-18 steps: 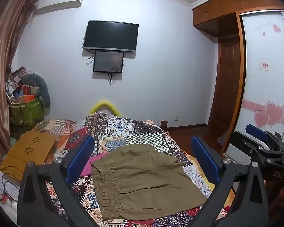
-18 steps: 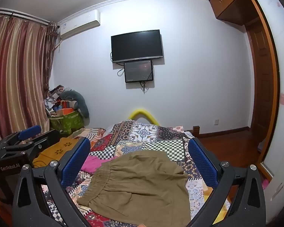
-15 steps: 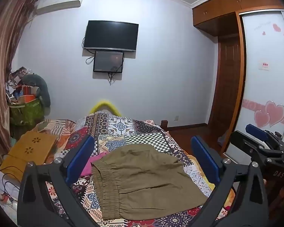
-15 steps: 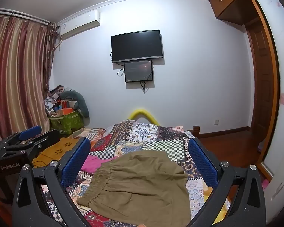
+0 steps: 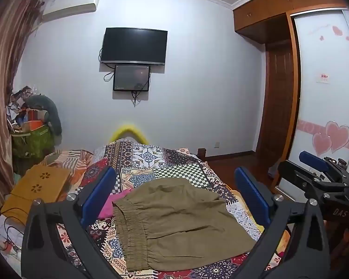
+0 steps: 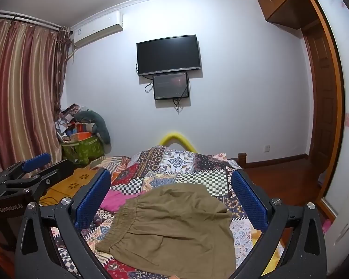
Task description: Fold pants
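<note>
Olive-brown pants (image 5: 176,218) lie folded flat on the patchwork bed cover (image 5: 151,160), elastic waistband at the left. They also show in the right wrist view (image 6: 174,227). My left gripper (image 5: 174,197) is open and empty, held above and before the pants. My right gripper (image 6: 172,200) is open and empty, likewise above the pants. The right gripper shows at the right edge of the left wrist view (image 5: 314,176), and the left gripper at the left edge of the right wrist view (image 6: 35,169).
A pink cloth (image 6: 115,198) lies left of the pants. An orange lap desk (image 5: 35,190) sits on the bed's left side. A cluttered green bag (image 6: 81,148) stands by the curtain. A wardrobe (image 5: 325,116) and door are at the right.
</note>
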Motion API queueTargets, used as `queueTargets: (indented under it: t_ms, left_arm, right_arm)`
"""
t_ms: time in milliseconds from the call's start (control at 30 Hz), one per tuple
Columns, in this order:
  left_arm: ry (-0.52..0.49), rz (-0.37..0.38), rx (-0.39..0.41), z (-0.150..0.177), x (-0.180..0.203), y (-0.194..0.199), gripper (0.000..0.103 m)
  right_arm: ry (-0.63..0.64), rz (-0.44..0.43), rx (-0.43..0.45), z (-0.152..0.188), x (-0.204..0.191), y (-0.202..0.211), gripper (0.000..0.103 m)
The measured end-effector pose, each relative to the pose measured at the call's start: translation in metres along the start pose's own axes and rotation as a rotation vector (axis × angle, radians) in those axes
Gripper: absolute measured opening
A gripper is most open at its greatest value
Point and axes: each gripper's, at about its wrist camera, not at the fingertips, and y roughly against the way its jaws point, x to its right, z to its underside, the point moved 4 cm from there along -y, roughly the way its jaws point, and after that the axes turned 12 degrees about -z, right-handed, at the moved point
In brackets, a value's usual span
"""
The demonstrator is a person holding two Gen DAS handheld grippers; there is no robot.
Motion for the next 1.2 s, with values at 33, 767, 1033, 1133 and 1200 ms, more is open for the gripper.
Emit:
queueTargets:
  t_ms: [33,767,1033,1133,1200]
  left_arm:
    - [-0.001,0.003,0.0,0.0003,0.0003,0.0008,0.103]
    - [-0.005,0.004,-0.008,0.001,0.0049,-0.0028,0.103]
    - [-0.003,0.008,-0.011,0.004,0.004,-0.0045,0.103]
    - [-0.002,0.011,-0.014,0.0054,0.0022,-0.0063,0.103]
    - [-0.002,0.012,-0.014,0.0054,0.0021,-0.0064,0.103]
  right_arm:
    - [0.0,0.0,0.0,0.0,0.0002,0.0,0.103]
    - [-0.009,0.013,-0.007,0.0012,0.0017,-0.0008,0.103]
    - [-0.009,0.014,-0.009,0.0019,0.0023,-0.0012,0.103]
    - [-0.009,0.013,-0.009,0.0016,0.0022,-0.0013,0.103]
    - [-0.009,0.013,-0.009,0.0017,0.0019,-0.001,0.103]
